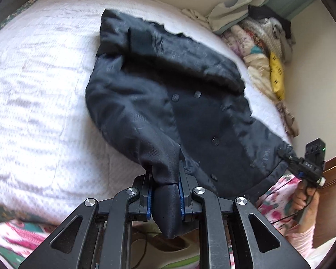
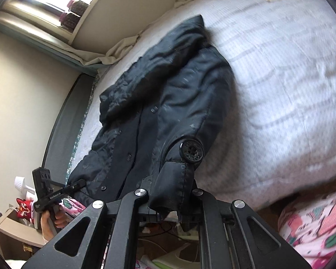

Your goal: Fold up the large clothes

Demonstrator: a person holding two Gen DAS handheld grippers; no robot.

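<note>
Blue-padded jaws of the left gripper (image 1: 165, 194) are pinched tight on a bunched corner of the dark coat (image 1: 168, 94), a fold of its fabric hanging down between them toward the camera. The right gripper (image 2: 171, 198) is likewise clamped on the coat's hem, just below a large black button (image 2: 191, 151) on a tab. Beyond the two grips, the coat stretches away across the white quilted bed cover (image 1: 40, 94), front up with small buttons showing, its fur-edged collar at the far end; the near hem is raised off the mattress. A heap of other clothes (image 1: 264, 51) lies along the wall, well apart from it.

The step in hand looks like the lengthwise fold: both lower corners are held and the bottom edge lifted. The next move likely calls for carrying both corners forward together toward the collar, keeping the hem level and taut so the heavy fabric does not bunch before release.
</note>
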